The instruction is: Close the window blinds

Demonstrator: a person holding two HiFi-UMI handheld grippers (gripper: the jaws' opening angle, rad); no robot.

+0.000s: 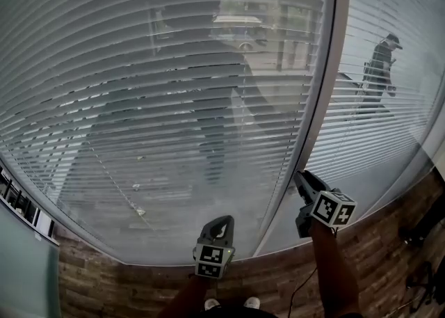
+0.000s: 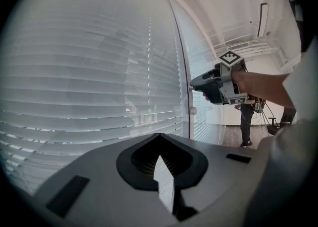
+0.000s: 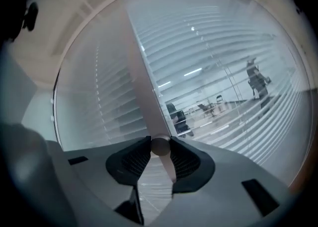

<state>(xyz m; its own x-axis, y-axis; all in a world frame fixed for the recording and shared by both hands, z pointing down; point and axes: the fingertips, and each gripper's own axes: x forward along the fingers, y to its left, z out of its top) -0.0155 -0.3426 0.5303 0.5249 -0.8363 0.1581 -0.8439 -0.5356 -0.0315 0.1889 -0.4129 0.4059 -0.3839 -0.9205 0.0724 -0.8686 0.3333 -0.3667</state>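
White slatted window blinds (image 1: pixel 139 66) cover the left pane, and a second set (image 1: pixel 389 136) covers the right pane. Shapes beyond the glass show through the slats. A pale blind wand (image 3: pixel 141 82) hangs along the white mullion (image 1: pixel 327 80) between the panes. My right gripper (image 1: pixel 299 174) points up at it, and its pads press on the wand's rounded end (image 3: pixel 160 145). From the left gripper view, the right gripper (image 2: pixel 194 86) sits at the mullion. My left gripper (image 1: pixel 217 220) hangs lower and a little left, short of the blinds, shut with nothing in it (image 2: pixel 159 156).
A wood-pattern floor (image 1: pixel 104 289) runs along the foot of the window. A dark shelf edge (image 1: pixel 21 202) sits at the far left. A person (image 2: pixel 246 121) stands further down the room by a stand, and a figure (image 1: pixel 382 66) shows through the right pane.
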